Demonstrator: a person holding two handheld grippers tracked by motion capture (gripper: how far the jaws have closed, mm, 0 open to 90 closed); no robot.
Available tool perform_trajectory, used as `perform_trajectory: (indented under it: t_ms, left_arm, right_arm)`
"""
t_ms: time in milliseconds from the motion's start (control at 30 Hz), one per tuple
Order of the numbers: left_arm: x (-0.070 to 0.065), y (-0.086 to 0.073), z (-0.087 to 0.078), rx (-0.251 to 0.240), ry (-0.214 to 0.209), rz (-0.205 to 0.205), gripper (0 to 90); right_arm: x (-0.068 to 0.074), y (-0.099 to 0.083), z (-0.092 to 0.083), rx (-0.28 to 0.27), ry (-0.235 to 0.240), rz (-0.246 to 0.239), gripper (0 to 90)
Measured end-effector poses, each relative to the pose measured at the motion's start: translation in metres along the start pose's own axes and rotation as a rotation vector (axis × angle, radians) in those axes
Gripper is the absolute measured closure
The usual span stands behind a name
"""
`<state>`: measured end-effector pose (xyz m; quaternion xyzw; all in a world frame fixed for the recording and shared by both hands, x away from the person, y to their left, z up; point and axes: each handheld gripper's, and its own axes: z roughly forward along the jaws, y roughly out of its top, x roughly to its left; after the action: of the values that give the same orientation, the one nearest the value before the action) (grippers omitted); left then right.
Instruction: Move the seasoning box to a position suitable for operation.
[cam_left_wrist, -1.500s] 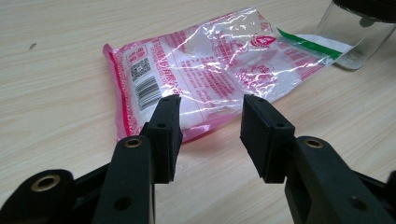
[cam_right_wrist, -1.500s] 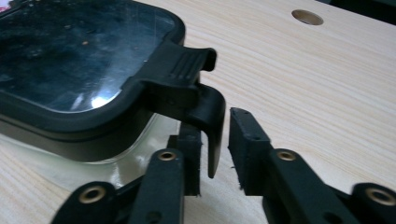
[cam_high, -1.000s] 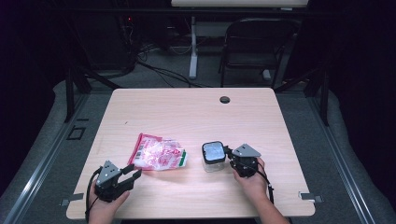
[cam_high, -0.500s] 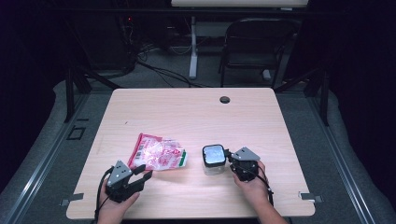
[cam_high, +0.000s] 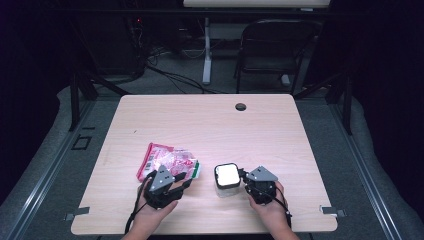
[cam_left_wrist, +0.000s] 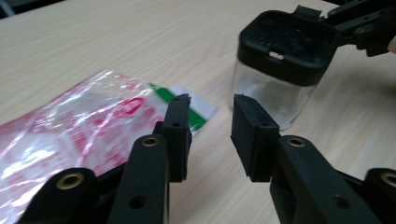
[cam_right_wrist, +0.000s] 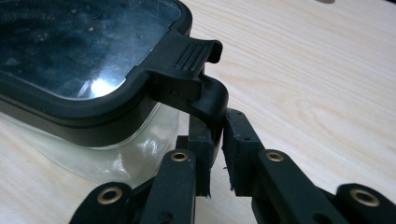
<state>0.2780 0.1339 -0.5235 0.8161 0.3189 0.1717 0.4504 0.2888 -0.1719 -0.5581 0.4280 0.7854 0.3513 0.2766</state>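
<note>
Right gripper (cam_right_wrist: 215, 154) clamped on the black latch tab (cam_right_wrist: 205, 100) of the clear container (cam_high: 227, 180), near edge of table (cam_high: 210, 120), right of centre. Left gripper (cam_left_wrist: 211, 130): jaws just closing, gap between pads, nothing between them, tips beside the corner of the red-and-white plastic bag (cam_high: 167, 162), just left of the container. Bag print unreadable; container contents hard to make out through the lid.

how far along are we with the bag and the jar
Early. Done: the right gripper pinches the latch on the jar, whose lid is on. In hand: the left gripper, jaws just closing with nothing between them, nears the bag. Left: gripping the bag, which lies on the table, and opening the jar.
</note>
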Motion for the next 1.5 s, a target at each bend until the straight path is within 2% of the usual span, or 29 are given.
perform_trajectory:
  t_ms: [67, 100, 133, 167, 267, 300, 333, 467, 567, 600, 633, 700, 733, 767, 867, 967, 1133, 1167, 1333, 1367, 1500]
  left_arm:
    - [-0.007, 0.001, 0.007, 0.024, -0.014, 0.007, 75.4]
    - [-0.013, -0.002, 0.012, 0.046, -0.030, 0.023, 76.7]
    - [-0.013, -0.002, 0.012, 0.046, -0.030, 0.023, 78.5]
    - [-0.016, -0.004, 0.014, 0.059, -0.035, 0.042, 81.0]
    - [-0.020, -0.009, 0.017, 0.076, -0.061, 0.060, 84.6]
    - [-0.021, -0.011, 0.020, 0.090, -0.072, 0.067, 87.9]
    - [-0.021, -0.011, 0.020, 0.090, -0.072, 0.067, 89.0]
    - [-0.023, -0.012, 0.029, 0.109, -0.082, 0.063, 89.8]
    - [-0.024, -0.012, 0.032, 0.113, -0.073, 0.068, 89.8]
    - [-0.024, -0.012, 0.033, 0.111, -0.070, 0.062, 89.8]
    - [-0.024, -0.012, 0.034, 0.109, -0.074, 0.055, 89.8]
    - [-0.024, -0.012, 0.035, 0.107, -0.079, 0.051, 89.8]
    - [-0.025, -0.013, 0.036, 0.105, -0.101, 0.054, 89.8]
    - [-0.026, -0.013, 0.036, 0.109, -0.105, 0.055, 89.7]
    - [-0.028, -0.013, 0.034, 0.114, -0.099, 0.066, 89.8]
    - [-0.028, -0.014, 0.033, 0.114, -0.117, 0.040, 89.8]
    - [-0.030, -0.015, 0.030, 0.120, -0.135, 0.041, 89.8]
    - [-0.031, -0.016, 0.029, 0.122, -0.143, 0.049, 89.5]
    - [-0.031, -0.016, 0.027, 0.116, -0.137, 0.059, 86.0]
    - [-0.030, -0.016, 0.026, 0.116, -0.125, 0.063, 85.9]
    - [-0.026, -0.015, 0.023, 0.106, -0.118, 0.051, 86.0]
  right_arm:
    - [0.002, 0.000, -0.001, 0.001, 0.001, 0.014, 81.2]
    - [0.004, -0.001, -0.001, -0.007, 0.002, 0.025, 80.9]
    - [0.004, -0.001, -0.001, -0.007, 0.002, 0.025, 80.9]
    - [0.004, -0.001, -0.002, -0.007, 0.003, 0.034, 80.4]
    - [0.004, -0.001, -0.004, 0.006, 0.030, 0.051, 78.0]
    - [0.006, -0.001, -0.005, -0.003, 0.057, 0.057, 77.9]
    - [0.006, -0.001, -0.005, -0.003, 0.057, 0.057, 77.9]
    - [0.014, 0.001, -0.005, -0.003, 0.063, 0.038, 77.1]
    - [0.019, 0.001, -0.005, -0.017, 0.080, 0.020, 76.8]
    - [0.020, 0.001, -0.004, -0.029, 0.074, 0.008, 76.8]
    - [0.020, 0.002, -0.003, -0.028, 0.075, -0.028, 76.8]
    - [0.020, 0.002, -0.003, -0.032, 0.081, -0.024, 76.8]
    - [0.020, 0.002, -0.002, -0.030, 0.089, -0.037, 78.1]
    - [0.021, 0.002, -0.002, -0.027, 0.090, -0.048, 78.3]
    - [0.024, 0.002, -0.003, -0.025, 0.089, -0.056, 78.5]
    - [0.023, 0.001, -0.003, -0.032, 0.105, -0.052, 78.3]
    - [0.023, 0.001, -0.004, -0.027, 0.115, -0.051, 78.3]
    - [0.021, 0.001, -0.005, -0.018, 0.136, -0.051, 78.1]
    - [0.019, 0.000, -0.005, -0.021, 0.164, -0.040, 76.2]
    - [0.016, 0.001, -0.007, -0.024, 0.185, -0.035, 74.9]
    - [0.013, 0.003, -0.017, -0.024, 0.199, -0.024, 74.9]
